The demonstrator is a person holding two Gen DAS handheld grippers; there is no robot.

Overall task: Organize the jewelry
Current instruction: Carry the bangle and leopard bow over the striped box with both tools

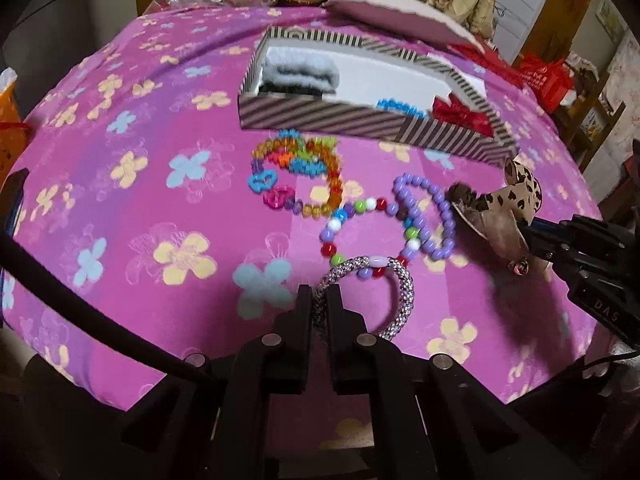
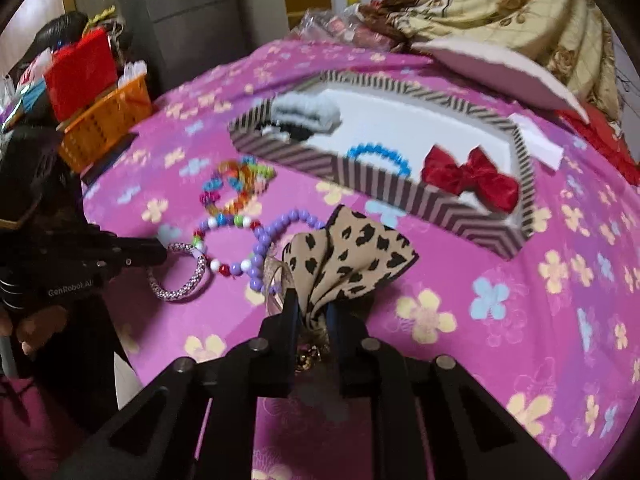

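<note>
Here, near the striped box [image 1: 320, 118], the left gripper [image 1: 319, 300] pinches the sparkly bangle [image 1: 400, 300]; the right gripper [image 2: 312, 308] clamps the leopard-print bow [image 2: 356, 252].

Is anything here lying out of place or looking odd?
Yes. Several bead bracelets lie tangled in a heap on the pink cloth, outside the striped box. One purple strand is twisted across another. Inside the box, things look orderly.
</note>
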